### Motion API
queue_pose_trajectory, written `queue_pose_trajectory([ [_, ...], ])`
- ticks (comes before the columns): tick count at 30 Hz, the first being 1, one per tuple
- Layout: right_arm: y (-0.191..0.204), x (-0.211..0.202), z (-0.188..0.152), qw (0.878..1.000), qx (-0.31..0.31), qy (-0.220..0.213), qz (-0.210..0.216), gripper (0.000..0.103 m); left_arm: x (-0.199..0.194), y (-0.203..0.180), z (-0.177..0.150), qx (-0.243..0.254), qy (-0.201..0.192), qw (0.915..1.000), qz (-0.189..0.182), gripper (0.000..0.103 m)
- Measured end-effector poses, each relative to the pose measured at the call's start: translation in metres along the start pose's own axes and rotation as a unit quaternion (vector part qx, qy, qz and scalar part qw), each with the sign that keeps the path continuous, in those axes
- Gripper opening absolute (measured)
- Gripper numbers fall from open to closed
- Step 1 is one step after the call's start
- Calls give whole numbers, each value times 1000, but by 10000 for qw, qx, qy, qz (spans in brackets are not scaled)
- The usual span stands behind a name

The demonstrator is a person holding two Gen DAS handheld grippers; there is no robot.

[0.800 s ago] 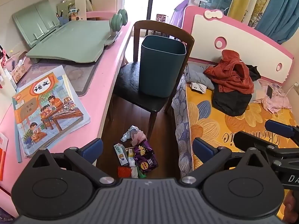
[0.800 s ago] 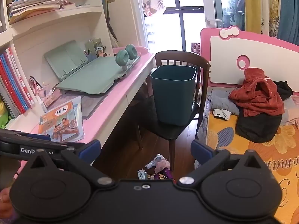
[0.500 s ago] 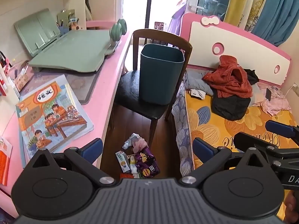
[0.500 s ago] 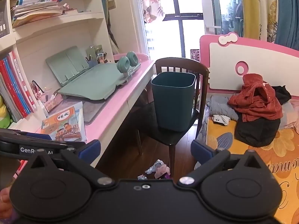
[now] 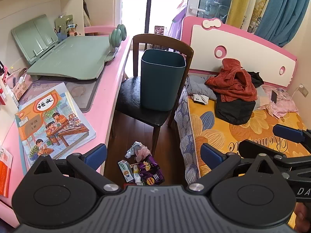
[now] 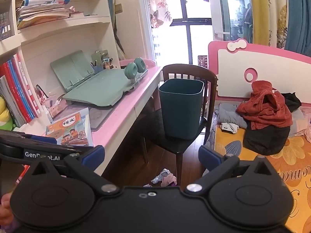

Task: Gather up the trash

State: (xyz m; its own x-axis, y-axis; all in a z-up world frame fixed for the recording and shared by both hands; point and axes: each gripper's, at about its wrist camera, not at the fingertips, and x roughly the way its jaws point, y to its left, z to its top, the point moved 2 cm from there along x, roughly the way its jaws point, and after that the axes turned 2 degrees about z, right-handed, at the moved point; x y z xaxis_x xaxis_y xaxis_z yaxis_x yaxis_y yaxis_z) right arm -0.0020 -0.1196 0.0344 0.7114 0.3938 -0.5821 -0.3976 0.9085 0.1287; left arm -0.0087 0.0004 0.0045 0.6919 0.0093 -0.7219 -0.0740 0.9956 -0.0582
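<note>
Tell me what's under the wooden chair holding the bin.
Beside the front leg of the chair on the wood floor lies a trash pile: crumpled tissue, a purple snack wrapper, and a small carton. The nearer edge of the pile is hidden by the left gripper.

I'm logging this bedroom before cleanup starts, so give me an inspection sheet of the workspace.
Surface: dark wood floor between the pink desk and the bed.
Job's things: trash pile on the floor by the chair leg: purple wrapper, small carton, crumpled tissues. Teal bin stands upright on the chair seat.
Clutter: textbook and green reading stand on the desk; red jacket on the bed.
Grippers: left gripper and right gripper both open, holding nothing.
Cables: white charging cable at the wall by the bed.
Surroundings: bookshelf, curtains, balcony door.
</note>
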Motion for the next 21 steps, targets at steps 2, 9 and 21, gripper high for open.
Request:
queue_pose_trajectory([
  [2,1,0,0,10000,7,-8,-14,103,-1,0,0,-4,-5,10000,-2,103],
  [9,-1,0,-1,9999,68,-29,-116,103,-4,3,-2,-25,-20,10000,-44,103],
  [21,-2,1,0,9992,212,-124,-321,103,-10,10,-3,-71,-136,9998,-146,103],
])
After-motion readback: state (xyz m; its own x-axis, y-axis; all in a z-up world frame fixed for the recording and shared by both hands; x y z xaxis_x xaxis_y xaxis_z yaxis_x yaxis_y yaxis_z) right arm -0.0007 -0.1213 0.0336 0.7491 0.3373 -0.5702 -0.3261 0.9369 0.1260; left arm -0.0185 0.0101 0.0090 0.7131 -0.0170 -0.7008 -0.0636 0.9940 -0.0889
